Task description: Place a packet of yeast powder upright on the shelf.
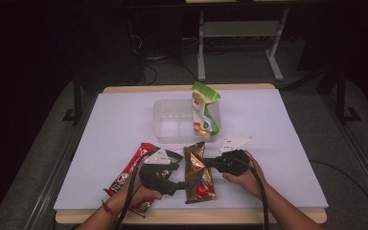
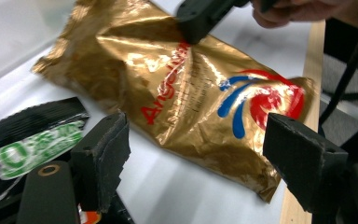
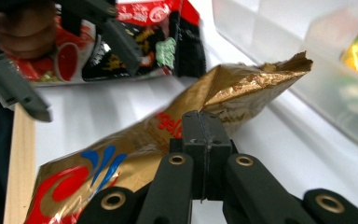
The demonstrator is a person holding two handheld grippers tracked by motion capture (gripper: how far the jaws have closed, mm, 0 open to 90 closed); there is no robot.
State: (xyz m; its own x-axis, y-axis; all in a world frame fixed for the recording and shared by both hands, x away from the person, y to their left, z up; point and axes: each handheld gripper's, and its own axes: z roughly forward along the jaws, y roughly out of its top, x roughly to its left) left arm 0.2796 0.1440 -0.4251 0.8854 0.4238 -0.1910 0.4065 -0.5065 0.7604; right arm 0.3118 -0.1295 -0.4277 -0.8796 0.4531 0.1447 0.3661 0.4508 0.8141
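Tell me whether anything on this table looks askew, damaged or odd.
Nothing is spilled or torn. The green and white snack packet stands on end in the clear plastic bin, leaning and poking above its rim. The crinkled gold foil snack bag is pinched by the right tongs, its top end lifted off the white table.

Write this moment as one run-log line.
right gripper: shut on gold packet | left gripper: open beside it | clear tub: holds green packet

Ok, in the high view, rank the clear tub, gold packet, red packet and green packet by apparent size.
1. clear tub
2. red packet, partly hidden by the left hand
3. gold packet, close to the red one, so unsure
4. green packet
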